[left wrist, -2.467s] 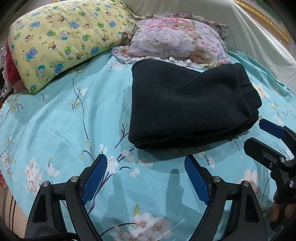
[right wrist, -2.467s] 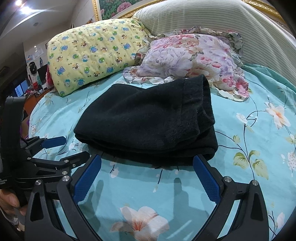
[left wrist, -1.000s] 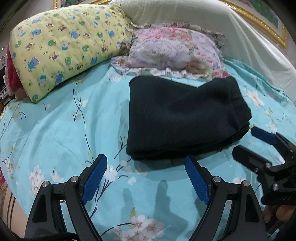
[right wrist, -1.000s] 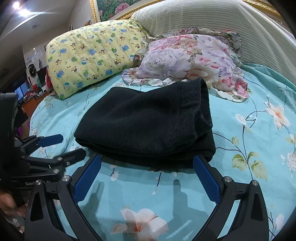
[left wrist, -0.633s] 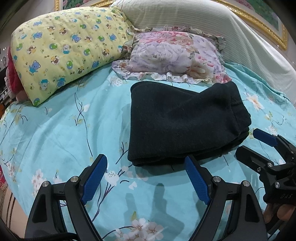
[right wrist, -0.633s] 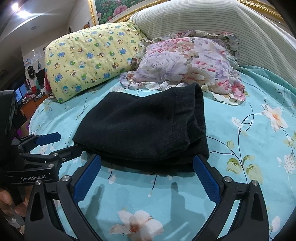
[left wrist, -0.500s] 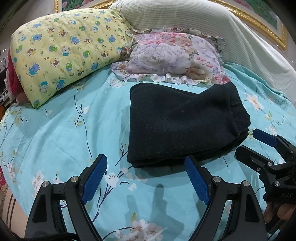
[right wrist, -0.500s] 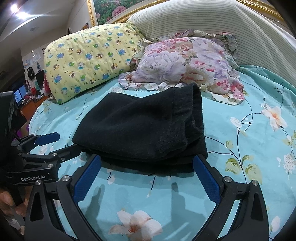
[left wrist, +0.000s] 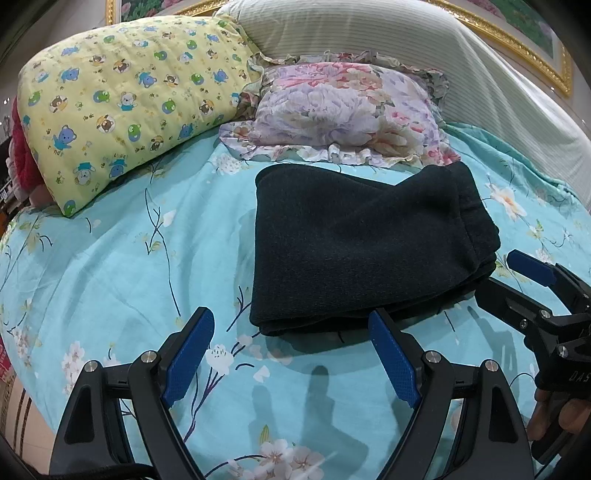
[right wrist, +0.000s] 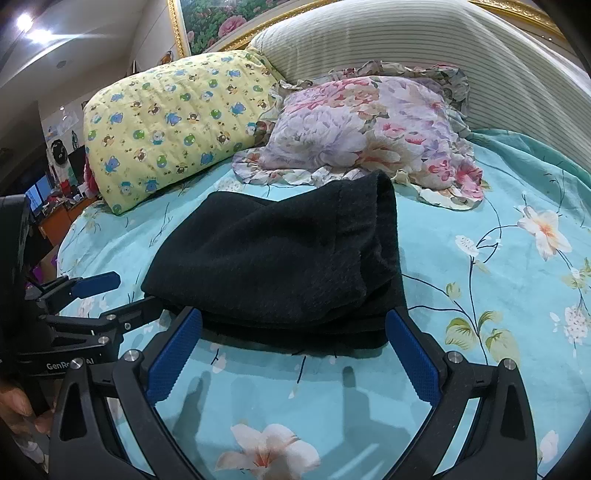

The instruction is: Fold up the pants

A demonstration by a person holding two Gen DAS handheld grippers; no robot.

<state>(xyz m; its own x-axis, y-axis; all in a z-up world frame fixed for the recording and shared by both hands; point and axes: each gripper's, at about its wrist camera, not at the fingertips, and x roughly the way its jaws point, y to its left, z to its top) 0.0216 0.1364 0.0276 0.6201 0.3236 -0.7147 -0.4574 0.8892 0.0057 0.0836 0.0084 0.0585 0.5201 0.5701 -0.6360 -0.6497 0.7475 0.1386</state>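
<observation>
Since two and a half seconds ago we have carried both grippers nearer to the black pants (left wrist: 365,240), and in the last half second nearer again: the near edge of the folded bundle now reaches down between the blue pads in both views, where a strip of sheet showed before. The pants themselves lie as they did, folded into a thick rectangle on the turquoise flowered bed sheet (left wrist: 110,266), toward the head of the bed, their far edge just beside the floral pillow (left wrist: 343,114).

Our left gripper (left wrist: 291,354) is spread wide and holds nothing; its right pad sits at the near edge of the pants, though we cannot tell whether it touches. Our right gripper (right wrist: 291,354) is likewise spread wide and empty, both pads at the bundle's near edge.

The left wrist view shows the right gripper (left wrist: 513,280) coming in from the right edge of the frame, its tips at the near right corner of the pants, with fingers of a hand (left wrist: 561,417) under it. The right wrist view shows instead the left gripper (right wrist: 122,295) at the near left corner, a framed flower painting (right wrist: 229,22) above the striped headboard (right wrist: 388,40), and a cluttered room beyond the yellow bear-print pillow (right wrist: 173,114). No containers appear.
</observation>
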